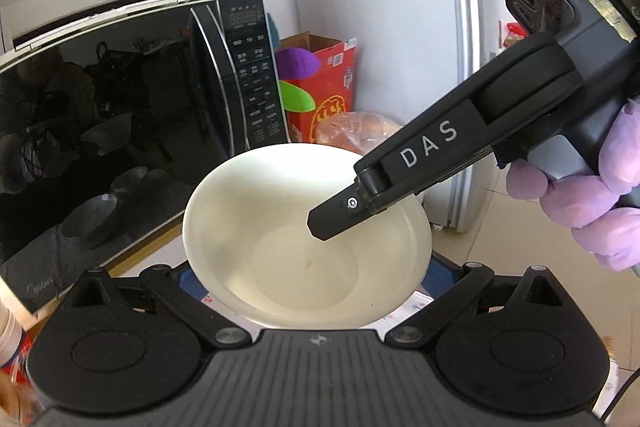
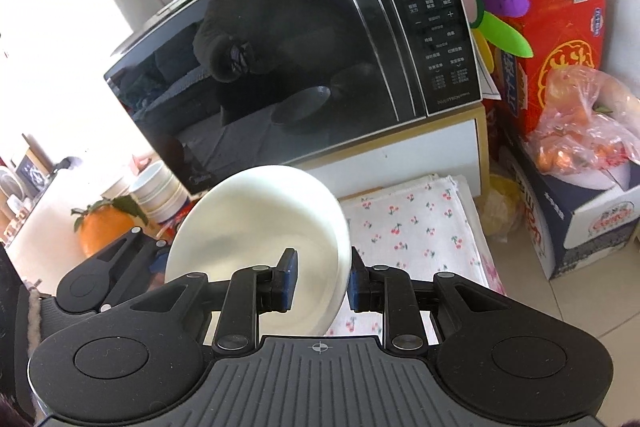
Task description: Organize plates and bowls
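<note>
Holding item one: white bowl [image 2: 256, 239], its rim pinched between the blue pads of my right gripper [image 2: 320, 283], tilted, lifted at 12 o'clock above the cherry-print cloth [image 2: 420, 227]. My left gripper [image 1: 304, 291] meets the same bowl at 6 o'clock; its fingertips are hidden under the bowl, grip undeterminable. Microwave [image 2: 280, 47] behind at 11 o'clock; stacked bowls [image 2: 160, 195] at 9.
</note>
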`<state>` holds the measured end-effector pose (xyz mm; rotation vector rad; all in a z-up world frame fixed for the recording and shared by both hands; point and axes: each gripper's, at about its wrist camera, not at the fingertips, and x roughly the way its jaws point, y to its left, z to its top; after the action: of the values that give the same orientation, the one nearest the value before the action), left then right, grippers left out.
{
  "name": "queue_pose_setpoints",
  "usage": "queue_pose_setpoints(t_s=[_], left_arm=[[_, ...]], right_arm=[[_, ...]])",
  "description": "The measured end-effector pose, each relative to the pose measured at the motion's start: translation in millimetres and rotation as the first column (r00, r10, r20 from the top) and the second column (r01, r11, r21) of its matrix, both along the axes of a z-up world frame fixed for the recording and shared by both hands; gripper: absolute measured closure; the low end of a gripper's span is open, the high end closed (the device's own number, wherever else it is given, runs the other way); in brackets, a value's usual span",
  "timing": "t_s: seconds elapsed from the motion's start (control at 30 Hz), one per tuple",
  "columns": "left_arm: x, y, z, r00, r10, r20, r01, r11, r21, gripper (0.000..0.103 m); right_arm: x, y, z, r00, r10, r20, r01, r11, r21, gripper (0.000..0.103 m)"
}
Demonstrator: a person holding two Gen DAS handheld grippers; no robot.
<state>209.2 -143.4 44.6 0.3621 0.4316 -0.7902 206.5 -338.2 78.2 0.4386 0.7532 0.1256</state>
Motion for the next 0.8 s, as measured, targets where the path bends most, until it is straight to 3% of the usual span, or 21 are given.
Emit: queue_pose_setpoints(t_s=[0.33, 0.8], left_arm=[[-49, 3, -2, 0.999, 0.004, -0.045, -0.003, 1.000, 0.006, 0.004], [-110, 14, -28, 0.988, -0.005, -0.154, 0.009, 1.000, 0.025, 0.005]], right_arm=[[-57, 13, 2, 0.999, 0.000, -0.049, 0.000, 1.000, 0.007, 0.079], [-129, 26, -28, 0.992, 0.001, -0.123, 0.003, 0.999, 0.034, 0.079]])
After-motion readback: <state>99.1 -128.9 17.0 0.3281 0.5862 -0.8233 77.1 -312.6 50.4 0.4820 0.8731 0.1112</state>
